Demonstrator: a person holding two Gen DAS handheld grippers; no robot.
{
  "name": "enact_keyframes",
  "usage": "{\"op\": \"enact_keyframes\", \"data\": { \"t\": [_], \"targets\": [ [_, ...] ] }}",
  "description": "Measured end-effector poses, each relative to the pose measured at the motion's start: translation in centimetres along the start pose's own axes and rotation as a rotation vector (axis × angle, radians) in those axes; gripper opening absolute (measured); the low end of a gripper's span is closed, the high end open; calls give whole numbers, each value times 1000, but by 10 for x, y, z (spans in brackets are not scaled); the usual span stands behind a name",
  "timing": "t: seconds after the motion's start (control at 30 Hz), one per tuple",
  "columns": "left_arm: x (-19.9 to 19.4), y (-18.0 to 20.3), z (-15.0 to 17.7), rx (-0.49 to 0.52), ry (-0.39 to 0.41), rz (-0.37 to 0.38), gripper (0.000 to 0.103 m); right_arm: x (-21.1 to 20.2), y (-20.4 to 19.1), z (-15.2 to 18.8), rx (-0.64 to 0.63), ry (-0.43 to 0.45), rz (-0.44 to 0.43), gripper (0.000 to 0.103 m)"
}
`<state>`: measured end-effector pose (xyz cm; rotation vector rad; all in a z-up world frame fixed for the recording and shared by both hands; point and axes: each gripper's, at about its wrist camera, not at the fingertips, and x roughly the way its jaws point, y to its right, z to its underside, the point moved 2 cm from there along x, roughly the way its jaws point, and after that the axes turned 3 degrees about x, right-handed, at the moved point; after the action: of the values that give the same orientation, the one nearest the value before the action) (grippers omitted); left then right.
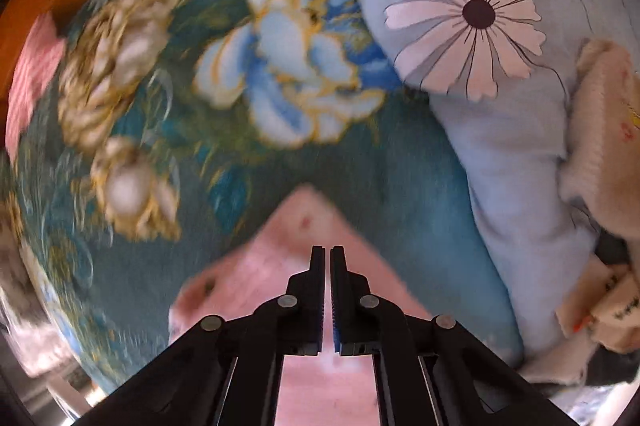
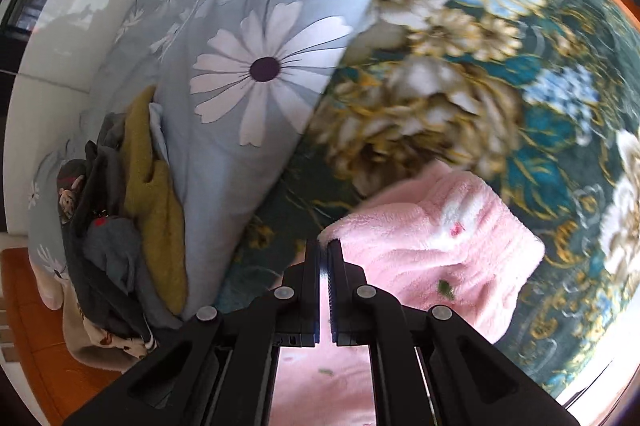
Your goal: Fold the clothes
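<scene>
Teal floral bedspread [image 1: 400,194] lies ahead of both grippers. Left gripper [image 1: 327,254] and right gripper [image 2: 325,246] each have fingers pressed nearly together, pinching the pink fleece garment [image 2: 440,238] beneath them.

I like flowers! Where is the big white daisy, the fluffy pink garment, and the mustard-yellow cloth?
big white daisy [image 2: 265,68]: right wrist view, on its dark centre.
fluffy pink garment [image 2: 432,246]: right wrist view, on its fleecy top.
mustard-yellow cloth [image 2: 154,194]: right wrist view, on its middle fold.
</scene>
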<state>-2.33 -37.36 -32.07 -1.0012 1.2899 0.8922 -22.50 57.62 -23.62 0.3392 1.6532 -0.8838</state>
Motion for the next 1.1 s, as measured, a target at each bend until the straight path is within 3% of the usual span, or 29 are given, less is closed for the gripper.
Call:
{"op": "enact_keyframes", "data": {
  "t": [0.13, 0.3, 0.43, 0.5, 0.53, 0.57, 0.6, 0.67, 0.7, 0.83, 1.1],
  "targets": [
    [11, -1, -9, 11, -20, 46, 3, 22, -19, -6, -19, -15, 38, 3],
    [-4, -40, 11, -37, 16, 235, 4, 38, -14, -6, -31, -42, 100, 3],
    [-21, -84, 37, -86, 58, 251, 5, 42, -6, 0, -26, -54, 90, 5],
    [-24, -110, 56, -162, 66, 281, 13, 42, -7, 3, -41, -54, 97, 5],
    [-26, -123, 66, -201, 70, 297, 27, 42, -10, 5, -50, -51, 101, 6],
    [-27, -130, 76, -216, 67, 300, 39, 40, -14, 6, -64, -43, 112, 9],
    [-25, -138, 85, -227, 65, 298, 41, 37, -18, 9, -82, -30, 128, 14],
    [-18, -154, 106, -233, 59, 291, 42, 26, -33, 18, -132, 28, 180, 37],
    [-12, -157, 112, -232, 46, 297, 42, 19, -42, 25, -161, 57, 193, 37],
    [8, -169, 134, -234, 17, 337, 45, 13, -104, 81, -376, 60, 142, 37],
    [52, -174, 152, -328, 10, 490, 52, 92, -251, 269, -950, -303, 55, 37]
  ]
}}
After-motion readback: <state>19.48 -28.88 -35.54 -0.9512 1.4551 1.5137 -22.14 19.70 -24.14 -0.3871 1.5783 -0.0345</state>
